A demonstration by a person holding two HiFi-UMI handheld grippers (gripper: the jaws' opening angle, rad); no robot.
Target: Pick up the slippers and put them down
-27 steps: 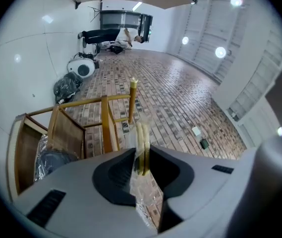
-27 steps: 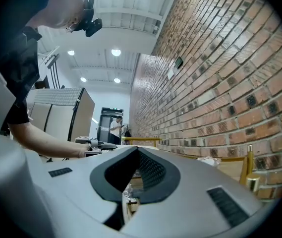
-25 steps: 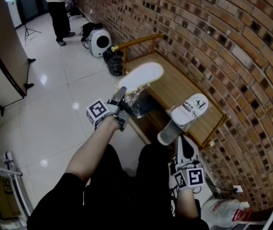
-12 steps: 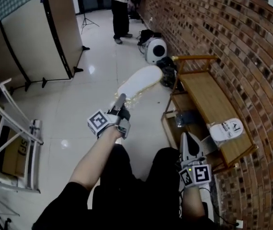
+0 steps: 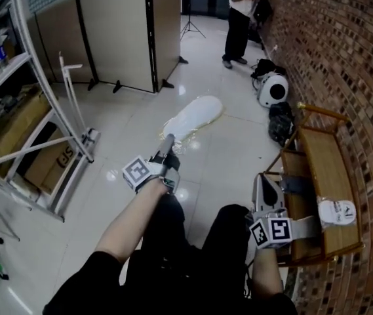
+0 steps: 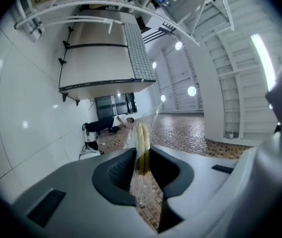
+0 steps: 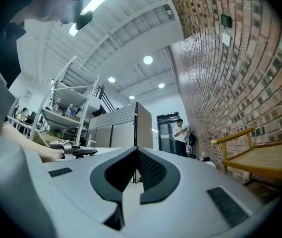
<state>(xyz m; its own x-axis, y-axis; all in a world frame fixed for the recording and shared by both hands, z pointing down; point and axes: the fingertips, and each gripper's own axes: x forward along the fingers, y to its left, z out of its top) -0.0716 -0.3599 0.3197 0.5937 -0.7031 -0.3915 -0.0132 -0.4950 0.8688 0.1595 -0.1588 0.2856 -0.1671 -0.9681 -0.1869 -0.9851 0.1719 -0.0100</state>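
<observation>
My left gripper (image 5: 168, 139) is shut on the heel end of a white slipper (image 5: 193, 115) in clear plastic wrap and holds it out over the glossy floor. In the left gripper view the slipper (image 6: 141, 138) stands edge-on between the pads of the left gripper (image 6: 141, 156). A second white slipper (image 5: 337, 212) lies on the wooden bench (image 5: 322, 166) at the right. My right gripper (image 5: 263, 180) hovers left of the bench, apart from that slipper. In its own view the right gripper (image 7: 137, 155) is shut with nothing in it.
A brick wall (image 5: 356, 58) runs along the right behind the bench. A metal shelf rack (image 5: 35, 143) with boxes stands at the left, partition panels (image 5: 117, 31) behind it. A person (image 5: 242, 18) stands far off near a white round device (image 5: 273, 89) and a black bag (image 5: 281, 123).
The view has swung left, away from the bench. My left gripper carried its slipper out over the floor. My right gripper left the second slipper on the bench and drew back.
</observation>
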